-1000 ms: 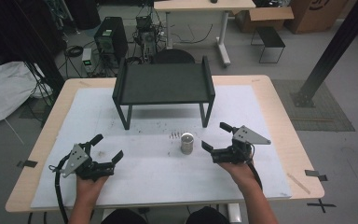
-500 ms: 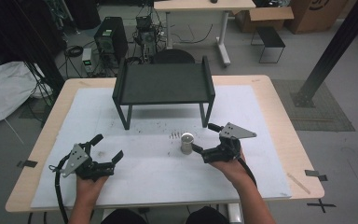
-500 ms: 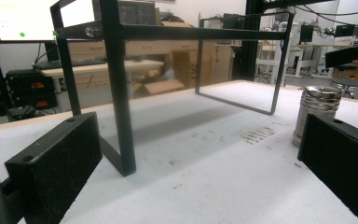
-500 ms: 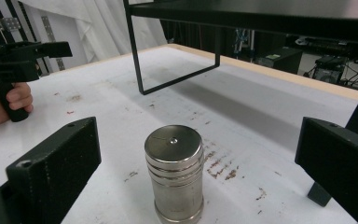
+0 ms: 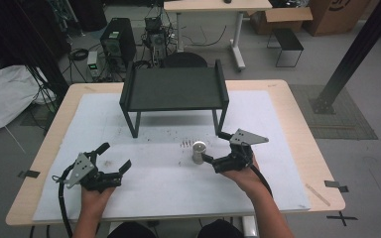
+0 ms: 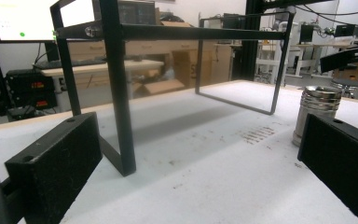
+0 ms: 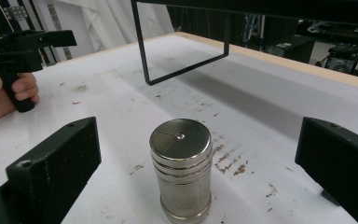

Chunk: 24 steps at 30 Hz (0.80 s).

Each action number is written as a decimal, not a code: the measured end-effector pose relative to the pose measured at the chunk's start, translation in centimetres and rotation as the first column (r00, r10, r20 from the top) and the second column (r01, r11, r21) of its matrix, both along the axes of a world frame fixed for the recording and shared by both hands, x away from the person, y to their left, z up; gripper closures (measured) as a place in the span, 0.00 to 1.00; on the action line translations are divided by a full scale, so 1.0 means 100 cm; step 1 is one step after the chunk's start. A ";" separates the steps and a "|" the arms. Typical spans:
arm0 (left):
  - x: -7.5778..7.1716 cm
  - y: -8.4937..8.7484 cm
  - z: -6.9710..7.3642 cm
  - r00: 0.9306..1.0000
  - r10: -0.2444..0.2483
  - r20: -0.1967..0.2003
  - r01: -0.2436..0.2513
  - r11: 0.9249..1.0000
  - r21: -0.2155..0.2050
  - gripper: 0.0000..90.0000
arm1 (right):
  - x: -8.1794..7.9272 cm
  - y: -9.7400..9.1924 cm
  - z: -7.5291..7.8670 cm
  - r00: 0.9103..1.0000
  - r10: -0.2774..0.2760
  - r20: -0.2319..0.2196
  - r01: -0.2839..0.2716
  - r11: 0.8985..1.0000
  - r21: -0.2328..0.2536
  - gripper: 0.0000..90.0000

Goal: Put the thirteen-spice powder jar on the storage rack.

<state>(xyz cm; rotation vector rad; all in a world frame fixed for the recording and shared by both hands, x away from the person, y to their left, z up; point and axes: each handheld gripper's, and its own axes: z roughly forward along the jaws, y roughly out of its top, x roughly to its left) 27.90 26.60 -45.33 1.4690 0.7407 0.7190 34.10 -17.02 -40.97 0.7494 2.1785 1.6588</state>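
The right gripper (image 5: 213, 147) has slid leftward toward frame centre, its jaws spread wide on either side of the steel cylinder (image 5: 198, 151), not touching it. The cylinder stands upright below the black stand (image 5: 173, 89). The left gripper (image 5: 113, 157) stays lower left, jaws apart.

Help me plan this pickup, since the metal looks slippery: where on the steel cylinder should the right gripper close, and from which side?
Probably the smooth lower body of the steel cylinder, below the grooved rings near its top. It stands upright on the white mat, so come in level from the right gripper side, whose open jaws already stand on either side of it.
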 end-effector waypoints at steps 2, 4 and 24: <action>0.000 0.000 0.000 1.000 0.000 -0.001 0.000 1.000 -0.001 0.00 | 0.001 0.002 0.000 1.000 0.006 -0.009 -0.006 1.000 -0.009 0.00; 0.000 0.000 0.000 1.000 0.000 0.000 0.000 1.000 0.001 0.00 | 0.002 0.003 0.000 1.000 0.011 -0.016 -0.011 1.000 -0.013 0.00; 0.000 0.000 0.000 1.000 0.001 -0.004 -0.001 1.000 0.001 0.00 | 0.013 0.020 -0.009 0.994 0.029 -0.105 -0.040 0.994 -0.106 0.00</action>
